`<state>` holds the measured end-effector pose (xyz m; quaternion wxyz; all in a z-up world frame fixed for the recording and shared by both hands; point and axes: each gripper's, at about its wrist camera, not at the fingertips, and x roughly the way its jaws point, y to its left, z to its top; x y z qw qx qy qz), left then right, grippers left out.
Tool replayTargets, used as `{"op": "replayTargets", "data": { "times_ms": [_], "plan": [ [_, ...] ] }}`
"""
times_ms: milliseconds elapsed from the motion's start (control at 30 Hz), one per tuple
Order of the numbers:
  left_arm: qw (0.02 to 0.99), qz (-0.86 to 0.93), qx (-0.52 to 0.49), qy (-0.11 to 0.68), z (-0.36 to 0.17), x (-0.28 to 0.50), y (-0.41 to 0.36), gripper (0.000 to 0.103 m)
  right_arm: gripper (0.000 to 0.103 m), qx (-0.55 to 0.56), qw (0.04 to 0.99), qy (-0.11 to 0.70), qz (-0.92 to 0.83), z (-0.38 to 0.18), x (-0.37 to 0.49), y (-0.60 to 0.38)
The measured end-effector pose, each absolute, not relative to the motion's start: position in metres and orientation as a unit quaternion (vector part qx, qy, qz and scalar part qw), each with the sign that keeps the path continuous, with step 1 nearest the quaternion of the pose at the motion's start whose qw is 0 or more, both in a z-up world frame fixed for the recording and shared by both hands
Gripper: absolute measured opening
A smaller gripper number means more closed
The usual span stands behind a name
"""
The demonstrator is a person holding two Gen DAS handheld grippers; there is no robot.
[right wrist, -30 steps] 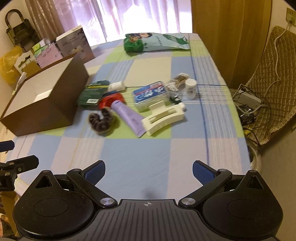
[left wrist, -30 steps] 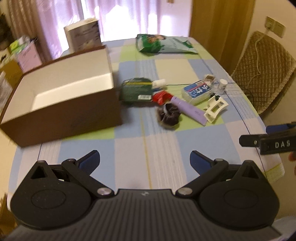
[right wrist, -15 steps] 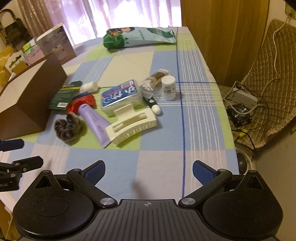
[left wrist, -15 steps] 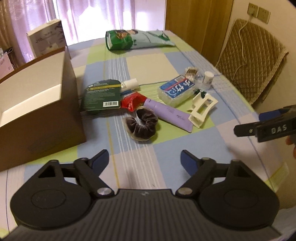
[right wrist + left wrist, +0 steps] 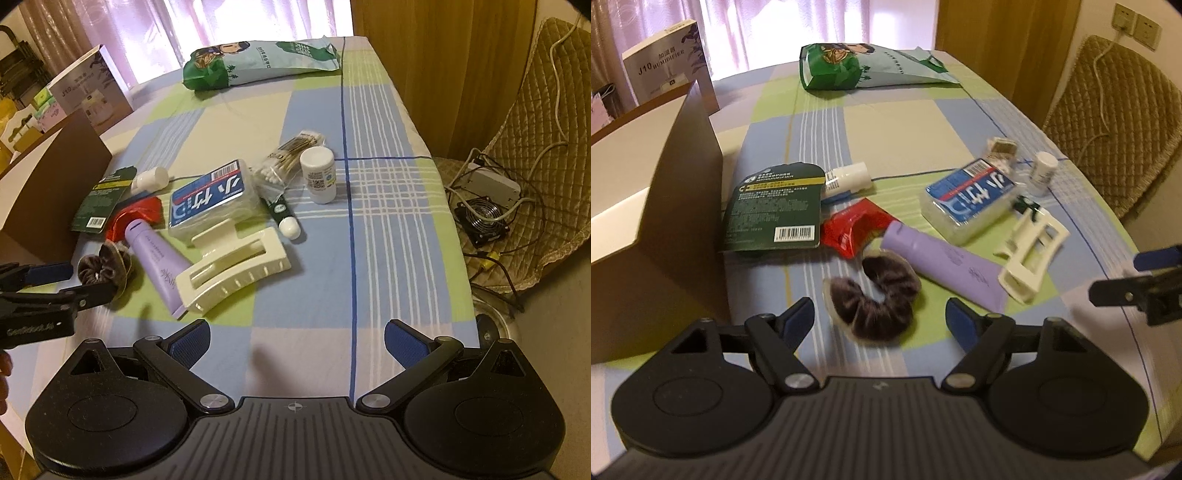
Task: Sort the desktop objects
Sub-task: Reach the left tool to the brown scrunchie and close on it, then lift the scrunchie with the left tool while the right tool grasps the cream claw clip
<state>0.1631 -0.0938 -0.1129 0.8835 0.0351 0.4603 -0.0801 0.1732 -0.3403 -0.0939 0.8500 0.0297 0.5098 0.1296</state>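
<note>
A pile of small items lies mid-table: a dark scrunchie [image 5: 877,301], a purple tube [image 5: 945,269], a cream hair claw [image 5: 232,269], a blue-labelled box [image 5: 210,199], a red packet [image 5: 855,227], a dark green card [image 5: 775,210], a white bottle [image 5: 319,177] and a cotton swab bag [image 5: 291,153]. An open brown cardboard box [image 5: 657,221] stands at the left. My left gripper [image 5: 881,319] is open, just in front of the scrunchie. My right gripper [image 5: 295,338] is open and empty, near the table's front edge, in front of the hair claw.
A green snack bag [image 5: 258,62] lies at the far end of the checked tablecloth [image 5: 388,229]. A humidifier box [image 5: 670,62] stands behind the cardboard box. A quilted chair [image 5: 1108,110] and cables [image 5: 491,195] sit off the table's right edge.
Both grippers have moved forward toward the pile. The left one now has the scrunchie just ahead of its open fingers; the right one has closed in on the hair claw.
</note>
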Motion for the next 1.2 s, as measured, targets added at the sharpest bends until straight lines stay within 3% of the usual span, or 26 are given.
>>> {"op": "replayTargets", "data": {
  "times_ms": [100,233,367,1000,1033,1200],
  "plan": [
    [0.883,-0.085,0.026,0.461,-0.119,0.172,-0.092,0.072,0.103,0.031,0.851,0.506,0.136,-0.093,0.178,-0.340],
    [0.875,-0.095,0.024,0.474,-0.129,0.181,-0.091,0.041,0.103,0.032,0.851,0.501,0.152,-0.092,0.184,-0.335],
    [0.874,-0.105,0.023,0.473,-0.128,0.178,-0.083,0.026,0.103,0.031,0.853,0.490,0.178,-0.088,0.186,-0.326],
    [0.858,-0.086,0.015,0.506,-0.116,0.136,-0.049,0.023,0.103,-0.111,0.821,0.474,0.299,-0.125,0.216,-0.276],
    [0.858,-0.085,0.014,0.506,-0.116,0.135,-0.049,0.023,0.088,-0.115,0.823,0.472,0.294,-0.127,0.215,-0.276],
    [0.859,-0.085,0.017,0.504,-0.115,0.133,-0.049,0.023,0.088,-0.118,0.828,0.469,0.284,-0.127,0.207,-0.279]
  ]
}}
